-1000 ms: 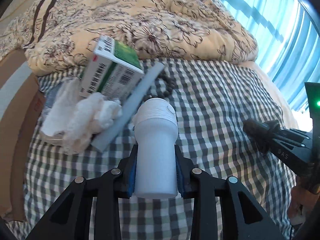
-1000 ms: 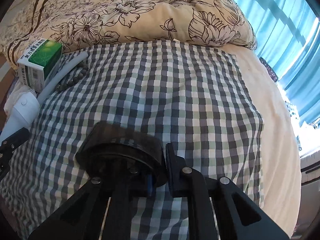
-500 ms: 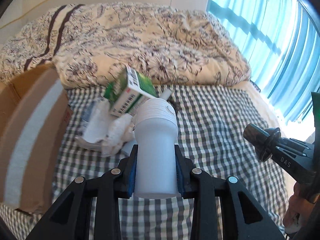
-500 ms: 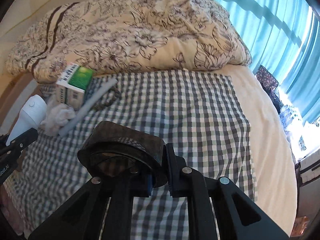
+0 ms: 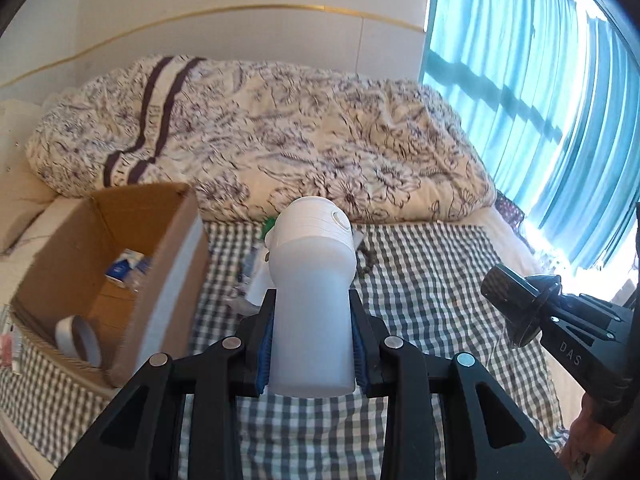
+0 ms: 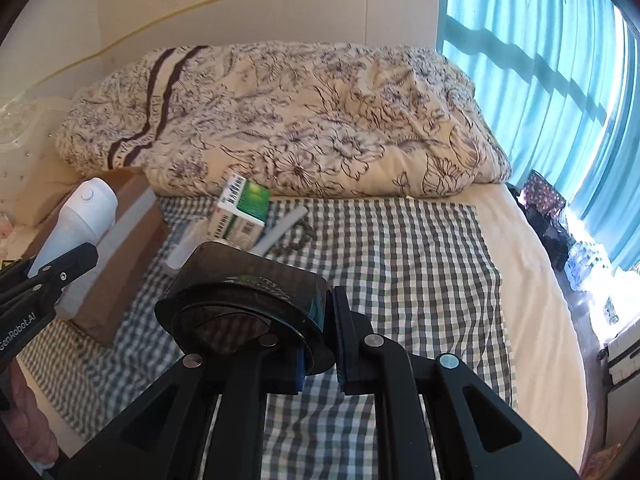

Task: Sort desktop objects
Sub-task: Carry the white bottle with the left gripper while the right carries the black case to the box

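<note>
Lifted higher now, my left gripper (image 5: 312,354) clamps the white bottle (image 5: 312,300) upright beside the cardboard box (image 5: 168,280); my right gripper (image 6: 320,344) pinches what looks like a dark lid (image 6: 244,300) by its rim.

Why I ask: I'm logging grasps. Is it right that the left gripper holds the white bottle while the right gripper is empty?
Not quite. The left gripper does hold the white bottle, but the right gripper is shut on a dark tinted lid, as the right wrist view shows.
</note>
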### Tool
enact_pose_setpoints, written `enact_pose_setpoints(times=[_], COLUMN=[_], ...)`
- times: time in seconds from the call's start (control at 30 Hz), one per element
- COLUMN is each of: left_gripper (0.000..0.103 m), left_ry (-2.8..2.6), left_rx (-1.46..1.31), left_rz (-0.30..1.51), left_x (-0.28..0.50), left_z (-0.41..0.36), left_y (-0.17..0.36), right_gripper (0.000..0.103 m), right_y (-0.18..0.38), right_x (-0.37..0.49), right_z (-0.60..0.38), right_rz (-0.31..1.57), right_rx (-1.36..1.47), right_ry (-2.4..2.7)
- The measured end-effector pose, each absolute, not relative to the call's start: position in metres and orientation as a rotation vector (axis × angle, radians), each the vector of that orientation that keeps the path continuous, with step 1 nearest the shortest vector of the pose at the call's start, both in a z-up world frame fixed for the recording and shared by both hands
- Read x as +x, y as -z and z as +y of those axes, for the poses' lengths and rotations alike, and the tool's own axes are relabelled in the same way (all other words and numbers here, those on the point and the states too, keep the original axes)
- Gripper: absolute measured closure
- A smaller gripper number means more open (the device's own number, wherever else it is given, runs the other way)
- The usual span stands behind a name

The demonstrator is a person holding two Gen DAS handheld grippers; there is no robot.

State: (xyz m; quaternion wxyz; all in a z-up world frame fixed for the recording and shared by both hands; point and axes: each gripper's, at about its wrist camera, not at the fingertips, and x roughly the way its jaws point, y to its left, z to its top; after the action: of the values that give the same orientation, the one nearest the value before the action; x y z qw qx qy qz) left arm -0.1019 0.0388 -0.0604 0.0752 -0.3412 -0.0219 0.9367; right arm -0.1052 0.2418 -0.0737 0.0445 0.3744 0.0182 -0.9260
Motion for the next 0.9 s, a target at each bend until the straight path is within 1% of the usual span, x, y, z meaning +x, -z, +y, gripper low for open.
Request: enact_pose_setpoints(times=[0.27,0.6,0.9], left_gripper=[0.071,0.071,0.071], left_ry=[-2.862,-2.933,-2.986], left_rx=[-0.918,-0.799,-0.738], left_rz=[-0.066,-0.064,-0.062], left_x=[-0.066,-0.027,0.001], left_z=[0.018,-0.006,-0.025], left_y=[0.024,-0.014,-0.031], right_gripper=[0.093,0.093,0.093], right_y=[0.037,-0.003,-0.018], right_x=[-0.067,-0.028,-0.003], right_z=[0.223,0.198,0.184], right_rz=[0.024,0.038,0.032], right_rx=[1.015,0.869,0.791], right_ry=[2.869,2.888,2.892])
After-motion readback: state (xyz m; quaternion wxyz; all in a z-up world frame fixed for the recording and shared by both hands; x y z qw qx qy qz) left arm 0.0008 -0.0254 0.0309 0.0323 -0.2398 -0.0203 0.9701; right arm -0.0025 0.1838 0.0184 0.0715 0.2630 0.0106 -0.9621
